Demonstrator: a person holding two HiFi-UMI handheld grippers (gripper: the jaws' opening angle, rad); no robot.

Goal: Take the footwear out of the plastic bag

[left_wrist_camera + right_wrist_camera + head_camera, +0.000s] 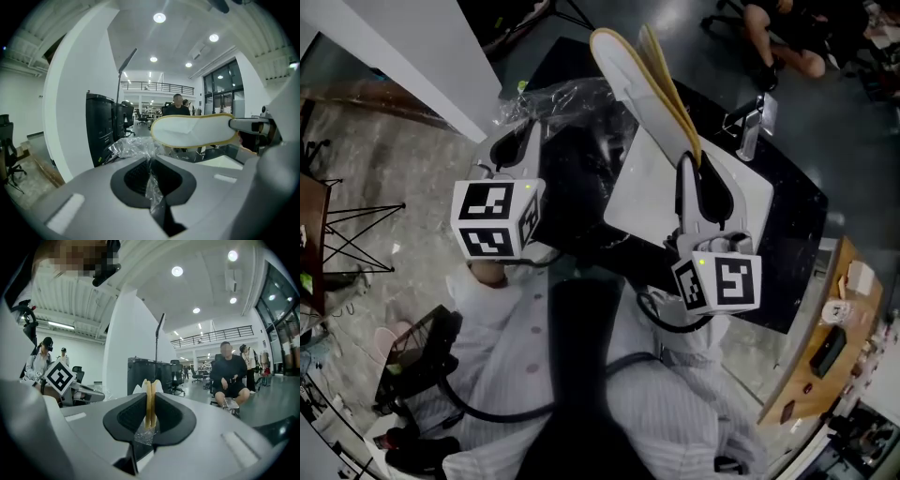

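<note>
Pinching the plastic bag (133, 146) with the left gripper (151, 165), jaws pressed fully together on a thin twist of the film. Clear, crinkled, glossy stuff, bunched into a loose wad just beyond the jaw tips and glinting under the ceiling lights.

Over to the right gripper (150, 398): clenched on a pair of slippers (623, 73), jaws narrowly apart with both flat soles sandwiched between them, edge-on and upright. Also caught at the base of that grip, a small scrap of clear film.

Soft, flat slippers, white fabric with a yellow piped rim all round, rounded at the ends, stacked one against the other. Held up in the air above the dark, shiny bench (792, 220), pointing away from the body.

From the left gripper view, a smooth white sole with a faint crease, floating just above and to the right of the crumpled bag, apart from it. From the head view, bag and slipper ends close beside each other, touching or not impossible to tell.
</note>
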